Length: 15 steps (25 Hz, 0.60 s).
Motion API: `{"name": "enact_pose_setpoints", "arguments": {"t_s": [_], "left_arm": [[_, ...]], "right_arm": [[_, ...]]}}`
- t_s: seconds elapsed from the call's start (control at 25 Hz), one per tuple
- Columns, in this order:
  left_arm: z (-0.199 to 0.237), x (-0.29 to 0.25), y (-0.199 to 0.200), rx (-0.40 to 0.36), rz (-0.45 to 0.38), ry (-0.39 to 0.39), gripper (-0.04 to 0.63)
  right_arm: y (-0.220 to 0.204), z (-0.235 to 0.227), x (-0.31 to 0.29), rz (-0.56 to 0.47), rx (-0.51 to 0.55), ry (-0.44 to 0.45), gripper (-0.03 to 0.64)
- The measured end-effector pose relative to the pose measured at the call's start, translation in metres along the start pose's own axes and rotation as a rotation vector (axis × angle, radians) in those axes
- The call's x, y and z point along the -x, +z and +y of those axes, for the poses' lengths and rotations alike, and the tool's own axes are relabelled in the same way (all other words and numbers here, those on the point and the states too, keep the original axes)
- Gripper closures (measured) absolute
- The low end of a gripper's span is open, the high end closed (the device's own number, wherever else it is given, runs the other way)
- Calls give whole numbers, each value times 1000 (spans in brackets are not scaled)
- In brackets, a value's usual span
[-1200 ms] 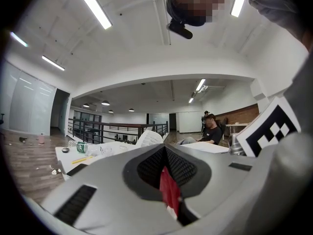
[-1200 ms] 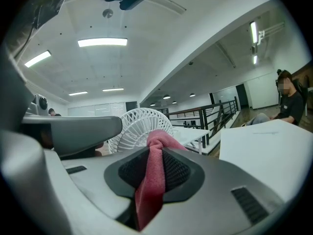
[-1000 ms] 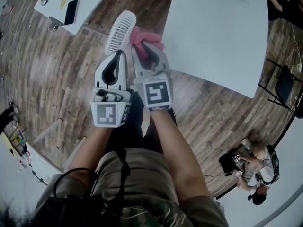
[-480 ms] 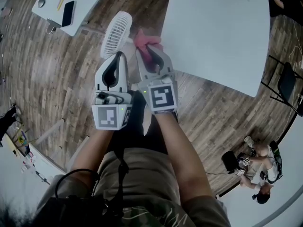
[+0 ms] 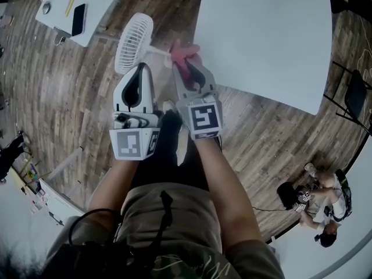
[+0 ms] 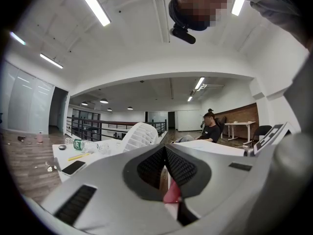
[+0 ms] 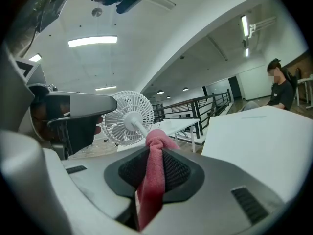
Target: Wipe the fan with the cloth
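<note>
A small white fan point(image 5: 133, 42) hangs in the air over the wooden floor, its thin white handle pointing right. My left gripper point(image 5: 141, 67) is shut, its tips at the fan's lower rim; the contact itself is hidden behind the jaws. In the left gripper view the fan point(image 6: 142, 135) rises just past the jaw tips point(image 6: 165, 148). My right gripper point(image 5: 187, 65) is shut on a pink cloth point(image 5: 185, 52) whose bunched end meets the far end of the handle. Its jaws have just eased slightly wider, the cloth point(image 7: 154, 170) still pinched between them, with the fan point(image 7: 128, 117) ahead.
A large white table point(image 5: 261, 34) lies to the right of the grippers. A second white table at top left carries a phone point(image 5: 77, 19) and small items. A black folding chair point(image 5: 354, 97) stands at the right edge, and a person point(image 5: 314, 196) sits on the floor at lower right.
My right gripper has drawn the pink cloth along the handle, away from the fan head. The left gripper and the fan have kept their place relative to each other.
</note>
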<state>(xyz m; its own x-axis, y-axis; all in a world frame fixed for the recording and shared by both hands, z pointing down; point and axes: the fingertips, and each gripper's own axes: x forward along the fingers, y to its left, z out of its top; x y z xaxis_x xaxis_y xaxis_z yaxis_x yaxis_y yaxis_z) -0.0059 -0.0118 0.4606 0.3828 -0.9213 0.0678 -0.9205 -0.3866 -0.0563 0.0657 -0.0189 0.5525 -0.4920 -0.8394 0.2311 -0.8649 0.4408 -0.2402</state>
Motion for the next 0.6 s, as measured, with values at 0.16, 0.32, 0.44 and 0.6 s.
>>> {"name": "enact_pose_setpoints", "arguments": {"t_s": [0.16, 0.32, 0.44, 0.6], "left_arm": [[-2, 2, -5, -1, 7, 2, 575], [1, 2, -7, -5, 14, 18, 575], [-1, 0, -9, -5, 19, 27, 575], [-2, 1, -9, -2, 11, 39, 575]], "right_arm": [[-16, -9, 3, 26, -35, -4, 532], [-21, -12, -1, 11, -11, 9, 531], [-36, -21, -1, 49, -4, -9, 536], [-64, -32, -2, 102, -6, -24, 538]]}}
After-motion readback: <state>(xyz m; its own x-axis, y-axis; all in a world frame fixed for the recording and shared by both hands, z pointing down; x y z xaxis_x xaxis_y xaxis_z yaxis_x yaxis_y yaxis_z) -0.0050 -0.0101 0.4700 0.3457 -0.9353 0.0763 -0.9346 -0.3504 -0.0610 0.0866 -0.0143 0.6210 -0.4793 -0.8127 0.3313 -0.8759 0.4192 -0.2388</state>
